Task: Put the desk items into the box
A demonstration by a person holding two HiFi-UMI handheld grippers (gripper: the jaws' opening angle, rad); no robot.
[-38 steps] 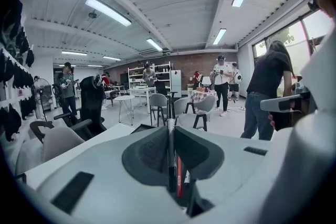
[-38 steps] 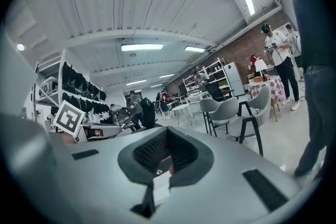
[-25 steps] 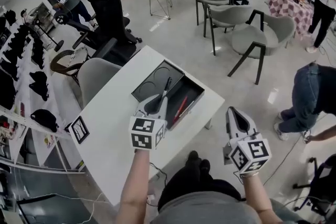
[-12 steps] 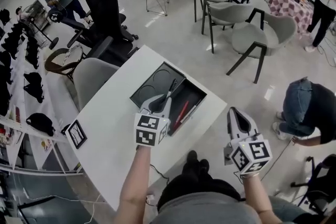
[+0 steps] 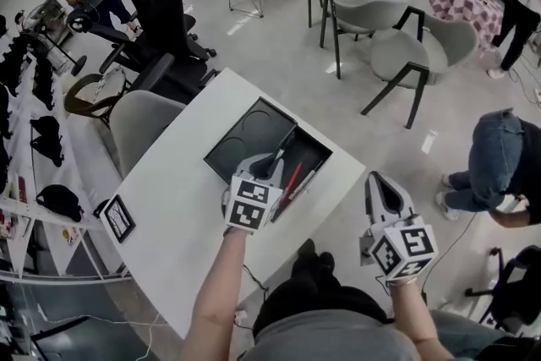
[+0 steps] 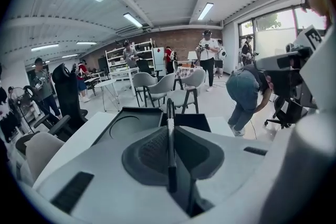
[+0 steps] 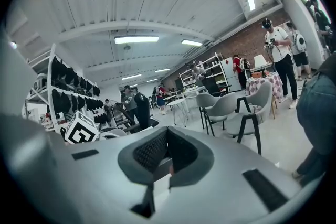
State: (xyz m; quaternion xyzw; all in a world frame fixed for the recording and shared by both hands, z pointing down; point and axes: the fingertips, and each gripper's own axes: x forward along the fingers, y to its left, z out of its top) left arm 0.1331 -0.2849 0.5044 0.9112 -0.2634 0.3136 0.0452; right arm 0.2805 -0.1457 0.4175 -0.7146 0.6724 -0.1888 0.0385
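Observation:
A black pen (image 5: 280,149) sticks forward out of my left gripper (image 5: 264,164), which is shut on it. Its tip hangs over the open black box (image 5: 326,151) on the white table (image 5: 177,207). A red pen (image 5: 292,178) and a pale one lie inside the box, and the lid (image 5: 241,135) lies flat on its left. In the left gripper view the pen (image 6: 169,113) runs straight out between the jaws of the left gripper (image 6: 169,134) toward the box (image 6: 189,121). My right gripper (image 5: 379,180) hovers off the table's right edge, shut and holding nothing, as the right gripper view also shows for the right gripper (image 7: 167,139).
A small marker card (image 5: 117,218) stands near the table's left edge. A grey chair (image 5: 139,118) is tucked at the far side, with more chairs (image 5: 406,55) beyond. A person (image 5: 499,165) bends over on the right. Shelves (image 5: 25,97) line the left wall.
My left gripper has moved down and to the right with the black pen, bringing its tip lower over the box. The right gripper has hardly shifted.

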